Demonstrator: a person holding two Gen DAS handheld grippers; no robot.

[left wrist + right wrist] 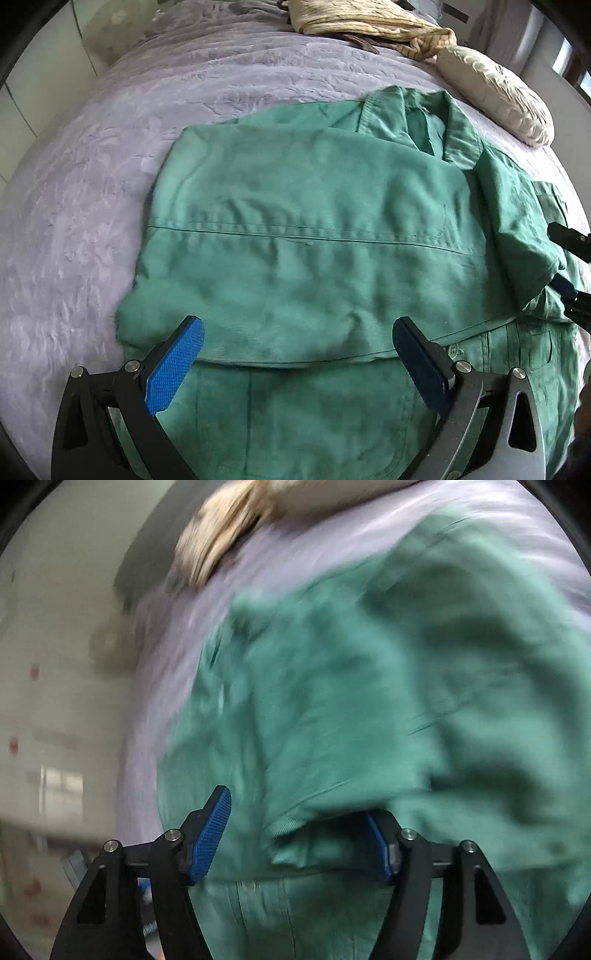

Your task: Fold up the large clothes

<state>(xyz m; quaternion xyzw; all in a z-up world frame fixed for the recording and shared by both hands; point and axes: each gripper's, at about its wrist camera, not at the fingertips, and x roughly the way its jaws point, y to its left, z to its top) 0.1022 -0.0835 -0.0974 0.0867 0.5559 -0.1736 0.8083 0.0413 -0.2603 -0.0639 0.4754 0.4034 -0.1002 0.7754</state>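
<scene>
A green work jacket (314,229) lies spread on a bed covered with a lilac quilted bedspread (92,192). In the left wrist view its collar (436,122) points toward the far side of the bed, and one side panel is already folded across the body, so a broad, fairly flat back surface with a stitched seam faces up. Below that folded edge, more of the jacket shows, including a button and a pocket near the right.

The left gripper (299,354) hangs just above the near edge of the folded panel. Its blue-padded fingers (173,365) stand wide apart with nothing between them.

At the right edge of this view the right gripper (569,266) sits beside a bunched sleeve or side flap (524,251). In the blurred right wrist view, the right gripper (295,834) has its fingers parted; a fold of green cloth hangs between them and drapes over the right finger, but the pads do not appear to press on it.

A cream pillow (498,103) and a crumpled striped yellow cloth (369,22) lie at the far end of the bed, apart from the jacket.

The fold looks partly done: one side is laid over, the right side is rumpled and needs flattening, and the lengthwise folds remain.
</scene>
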